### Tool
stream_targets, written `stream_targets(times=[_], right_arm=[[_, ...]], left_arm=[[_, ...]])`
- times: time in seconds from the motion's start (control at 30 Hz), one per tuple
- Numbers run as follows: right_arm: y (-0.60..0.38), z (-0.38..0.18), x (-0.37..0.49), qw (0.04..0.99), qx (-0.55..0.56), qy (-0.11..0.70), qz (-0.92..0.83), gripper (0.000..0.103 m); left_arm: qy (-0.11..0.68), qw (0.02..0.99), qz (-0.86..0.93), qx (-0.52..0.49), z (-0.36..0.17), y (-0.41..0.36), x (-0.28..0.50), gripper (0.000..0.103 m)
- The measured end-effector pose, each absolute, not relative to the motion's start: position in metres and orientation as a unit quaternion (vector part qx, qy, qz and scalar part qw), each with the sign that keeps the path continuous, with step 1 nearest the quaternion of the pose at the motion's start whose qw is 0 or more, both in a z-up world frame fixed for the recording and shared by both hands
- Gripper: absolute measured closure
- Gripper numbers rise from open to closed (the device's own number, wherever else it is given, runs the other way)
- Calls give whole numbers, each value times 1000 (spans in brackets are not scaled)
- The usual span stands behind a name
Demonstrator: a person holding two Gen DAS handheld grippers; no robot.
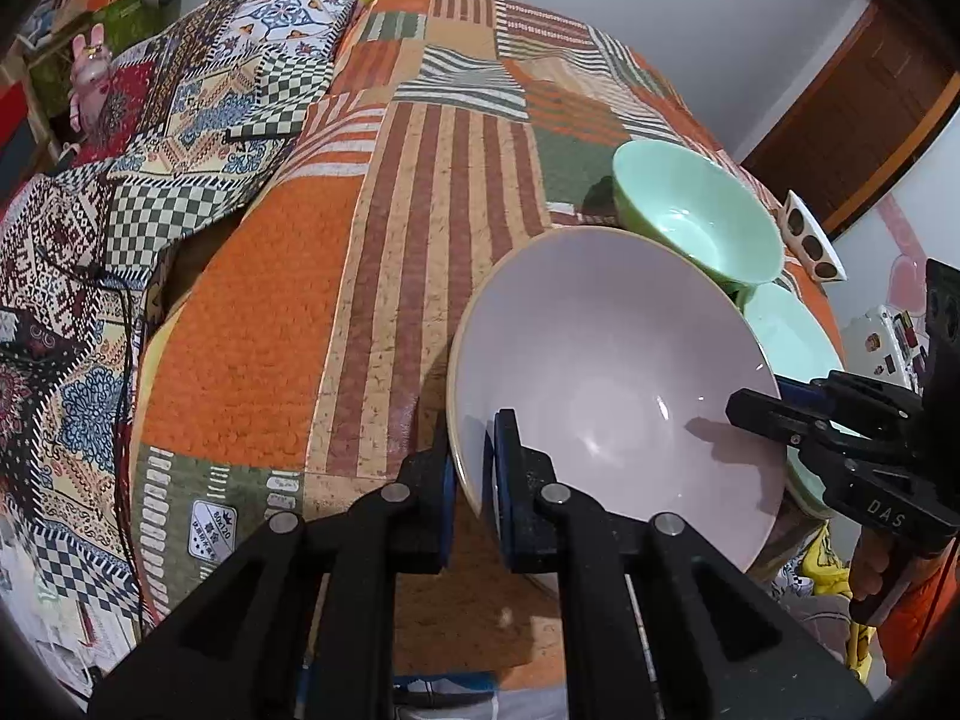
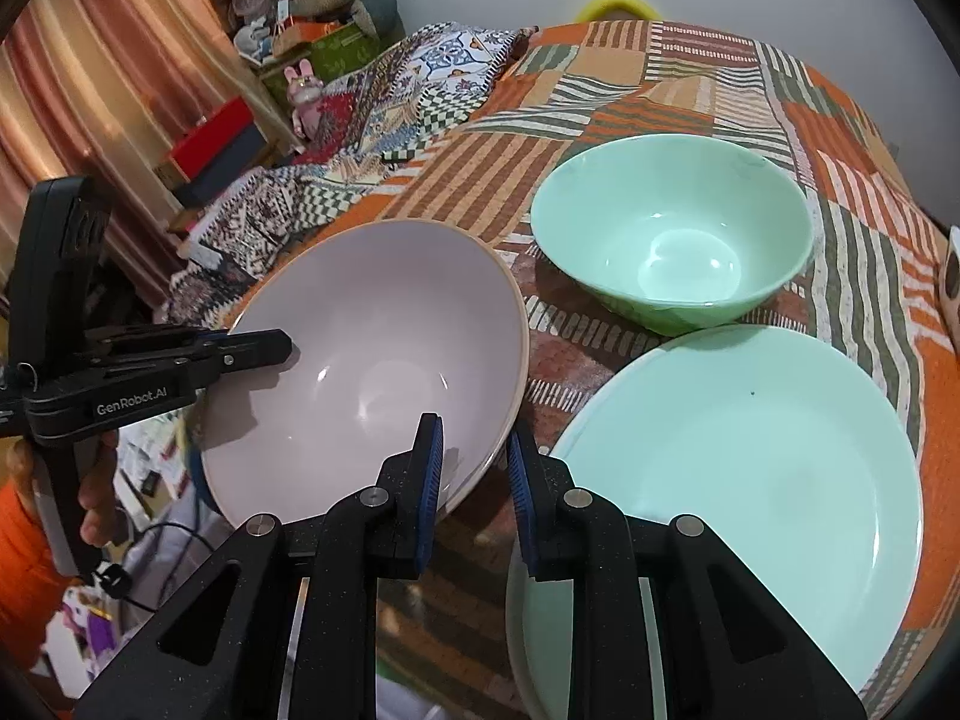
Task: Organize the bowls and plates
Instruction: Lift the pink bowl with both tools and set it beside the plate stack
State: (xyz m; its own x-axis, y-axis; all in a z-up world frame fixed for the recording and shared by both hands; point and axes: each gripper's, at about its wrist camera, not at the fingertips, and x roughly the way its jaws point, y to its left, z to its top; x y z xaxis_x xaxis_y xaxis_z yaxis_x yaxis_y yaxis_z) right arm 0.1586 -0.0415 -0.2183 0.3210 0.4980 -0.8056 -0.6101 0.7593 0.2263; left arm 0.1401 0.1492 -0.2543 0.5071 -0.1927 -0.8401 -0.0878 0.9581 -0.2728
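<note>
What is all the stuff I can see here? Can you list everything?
pink bowl: one, pale pink, tilted, rim pinched on two sides by the grippers
green bowl: one, mint green, upright on the cloth behind the plate
plate: one, mint green, on the cloth, right of the pink bowl
cloth: one, orange patchwork, under the dishes
toy rabbit: one, pink, on the far clutter
left gripper: one, black, shut on the pink bowl
right gripper: one, black, shut on the pink bowl
</note>
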Motion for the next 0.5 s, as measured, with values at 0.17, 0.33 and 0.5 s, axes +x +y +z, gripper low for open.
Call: stream_targets(times=[0.17, 0.33, 0.5], right_arm=[[-40, -220, 165, 810, -61, 475, 340, 83], [-34, -221, 164, 811, -71, 478, 330, 80], [-38, -218, 163, 811, -74, 478, 330, 80]], left_arm=[[497, 856, -37, -139, -258, 148, 139, 93], [498, 857, -36, -127, -259, 144, 138, 90], [498, 855, -35, -142, -257, 148, 137, 90]])
